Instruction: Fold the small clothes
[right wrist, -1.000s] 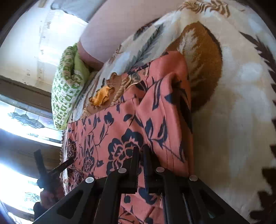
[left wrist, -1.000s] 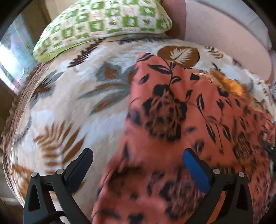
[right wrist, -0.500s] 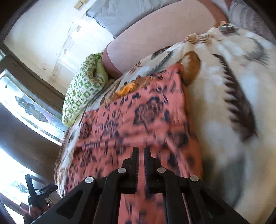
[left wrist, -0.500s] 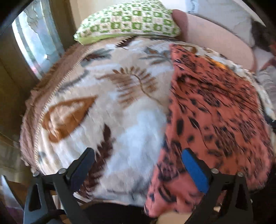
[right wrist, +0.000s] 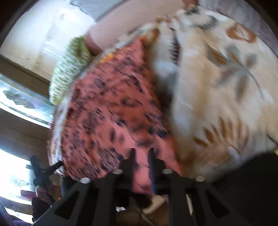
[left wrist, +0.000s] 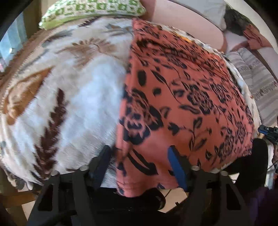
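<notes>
- The left gripper (left wrist: 139, 160) is seen nearest in the left wrist view, its jaws closing with the near edge of the coral floral garment (left wrist: 182, 97) between them; the fingers (left wrist: 175, 165) are set apart, and it cannot be told whether the cloth is yet pressed.
- The right gripper (right wrist: 141, 156) is seen low in the right wrist view, its jaws opening; a narrow gap is shown between them with the hem of the garment (right wrist: 111, 111) behind it, and no grip on the cloth can be made out through the blur.
- The garment is laid flat on the leaf-patterned blanket (left wrist: 73, 97), its near edge hanging slightly over the edge of the bed.
- The left gripper (right wrist: 43, 170) is also caught at the lower left of the right wrist view, just beside the garment's corner.
- Bare blanket (right wrist: 225, 90) is left on either side of the garment.
- Beyond the garment, a green checked pillow (left wrist: 93, 10) is placed at the far end of the bed, against a pink headboard (left wrist: 182, 22).
- A striped cloth (left wrist: 257, 78) is seen at the far right.
</notes>
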Tool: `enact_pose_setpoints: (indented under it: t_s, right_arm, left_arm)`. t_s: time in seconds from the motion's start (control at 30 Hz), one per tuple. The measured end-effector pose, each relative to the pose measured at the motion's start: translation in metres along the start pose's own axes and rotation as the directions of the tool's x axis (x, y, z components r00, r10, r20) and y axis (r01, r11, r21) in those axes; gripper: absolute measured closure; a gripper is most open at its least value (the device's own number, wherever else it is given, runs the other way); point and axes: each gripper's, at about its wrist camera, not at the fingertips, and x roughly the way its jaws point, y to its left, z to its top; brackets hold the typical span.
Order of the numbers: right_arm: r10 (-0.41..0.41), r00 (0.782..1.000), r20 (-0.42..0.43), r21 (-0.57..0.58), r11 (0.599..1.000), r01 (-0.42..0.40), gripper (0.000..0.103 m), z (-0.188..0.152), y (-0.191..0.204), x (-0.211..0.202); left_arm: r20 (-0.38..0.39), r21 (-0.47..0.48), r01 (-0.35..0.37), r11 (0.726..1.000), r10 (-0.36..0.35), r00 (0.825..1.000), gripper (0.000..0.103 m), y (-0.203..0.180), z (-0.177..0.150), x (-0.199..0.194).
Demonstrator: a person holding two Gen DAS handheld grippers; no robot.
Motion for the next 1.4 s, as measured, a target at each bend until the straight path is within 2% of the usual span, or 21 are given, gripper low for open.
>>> enact_pose_setpoints:
  t_s: [0.03, 0.1, 0.23, 0.3, 0.37, 0.43, 0.5, 0.53, 0.57, 0.63, 0.67, 0.73, 0.9, 0.97, 1.03, 1.07, 1.13, 1.17, 1.2, 1.33, 1.4]
  right_arm:
    - [-0.008, 1.0, -0.008, 0.01, 1.0, 0.008, 0.047, -0.005, -0.004, -0.002]
    - [-0.029, 1.0, -0.009, 0.041, 0.999, 0.03, 0.021, -0.016, -0.015, -0.004]
    - [-0.001, 1.0, -0.001, 0.109, 0.994, 0.001, 0.021, -0.029, -0.031, 0.002]
    - [0.001, 1.0, -0.015, 0.129, 0.992, 0.001, 0.021, -0.028, -0.034, 0.013]
    - [-0.005, 0.999, -0.043, 0.155, 0.988, 0.011, 0.021, -0.026, -0.04, 0.026]
    - [-0.015, 0.995, -0.104, 0.182, 0.983, 0.034, 0.028, -0.026, -0.046, 0.043]
    - [0.013, 0.983, -0.183, 0.178, 0.984, 0.02, 0.042, -0.032, -0.043, 0.058]
    - [-0.001, 0.978, -0.209, 0.153, 0.988, 0.034, 0.054, -0.034, -0.039, 0.061]
    - [-0.038, 0.973, -0.228, 0.108, 0.992, 0.064, 0.058, -0.037, -0.031, 0.063]
    - [-0.093, 0.971, -0.221, 0.057, 0.993, 0.108, 0.072, -0.038, -0.02, 0.057]
    - [-0.09, 0.973, -0.214, 0.063, 0.992, 0.106, 0.077, -0.037, -0.019, 0.055]
    - [-0.067, 0.98, -0.185, 0.083, 0.993, 0.084, 0.094, -0.033, -0.017, 0.044]
    - [0.076, 0.99, -0.114, -0.004, 0.997, -0.077, 0.094, -0.019, 0.027, 0.013]
    - [0.149, 0.987, -0.062, -0.033, 0.988, -0.151, 0.094, -0.011, 0.039, 0.005]
    - [0.107, 0.992, -0.065, -0.041, 0.993, -0.11, 0.094, -0.008, 0.039, 0.013]
    - [0.106, 0.992, -0.074, -0.03, 0.994, -0.109, 0.094, -0.011, 0.036, 0.018]
    - [0.121, 0.989, -0.081, 0.001, 0.993, -0.121, 0.094, -0.014, 0.031, 0.027]
    - [0.123, 0.989, -0.08, 0.005, 0.992, -0.122, 0.094, -0.015, 0.03, 0.03]
    - [0.113, 0.99, -0.084, 0.008, 0.994, -0.113, 0.094, -0.016, 0.03, 0.032]
    - [0.053, 0.987, -0.15, 0.047, 0.998, -0.046, 0.092, -0.01, 0.016, 0.044]
    - [0.055, 0.983, -0.172, 0.072, 0.996, -0.043, 0.091, -0.011, 0.01, 0.046]
  left_arm:
    - [-0.007, 0.014, -0.011, 1.0, 0.011, 1.0, 0.052, -0.001, -0.002, 0.004]
    - [0.005, 0.036, -0.024, 0.999, 0.024, 1.0, 0.055, -0.003, -0.004, 0.004]
    - [0.005, 0.007, 0.006, 1.0, -0.006, 1.0, 0.054, 0.0, -0.002, 0.002]
    - [0.005, -0.011, 0.025, 1.0, -0.025, 1.0, 0.048, 0.002, -0.001, 0.002]
    - [0.013, -0.029, 0.04, 0.999, -0.039, 0.999, 0.047, 0.002, -0.001, 0.002]
    - [0.021, -0.022, 0.041, 0.999, -0.04, 0.999, 0.049, 0.002, -0.003, 0.001]
    - [0.027, -0.01, 0.028, 1.0, -0.027, 0.999, 0.081, 0.003, -0.008, -0.002]
    - [0.027, -0.009, 0.034, 0.999, -0.034, 0.999, 0.088, 0.004, -0.009, -0.002]
    - [0.027, -0.017, 0.056, 0.998, -0.056, 0.998, 0.094, 0.006, -0.009, -0.002]
    - [0.031, -0.037, 0.112, 0.993, -0.111, 0.993, 0.096, 0.01, -0.01, -0.004]
    - [0.034, -0.041, 0.128, 0.991, -0.126, 0.991, 0.097, 0.011, -0.01, -0.006]
    - [0.062, -0.043, 0.179, 0.983, -0.176, 0.982, 0.097, 0.012, -0.007, -0.018]
    - [0.147, -0.056, 0.249, 0.967, -0.239, 0.96, 0.097, 0.022, -0.003, -0.045]
    - [0.128, -0.077, 0.217, 0.973, -0.206, 0.97, 0.096, 0.027, -0.004, -0.041]
    - [0.102, -0.1, 0.173, 0.98, -0.163, 0.981, 0.096, 0.032, -0.012, -0.033]
    - [0.1, -0.111, 0.175, 0.978, -0.164, 0.981, 0.095, 0.034, -0.014, -0.032]
    - [0.081, -0.151, 0.18, 0.972, -0.17, 0.982, 0.068, 0.037, -0.019, -0.025]
    - [0.066, -0.176, 0.166, 0.97, -0.157, 0.985, 0.041, 0.037, -0.019, -0.021]
    - [0.063, -0.194, 0.147, 0.97, -0.137, 0.989, 0.035, 0.038, -0.02, -0.019]
    - [0.052, -0.157, 0.141, 0.977, -0.135, 0.99, 0.035, 0.031, -0.019, -0.015]
    - [0.048, -0.108, 0.142, 0.984, -0.138, 0.989, 0.039, 0.024, -0.018, -0.014]
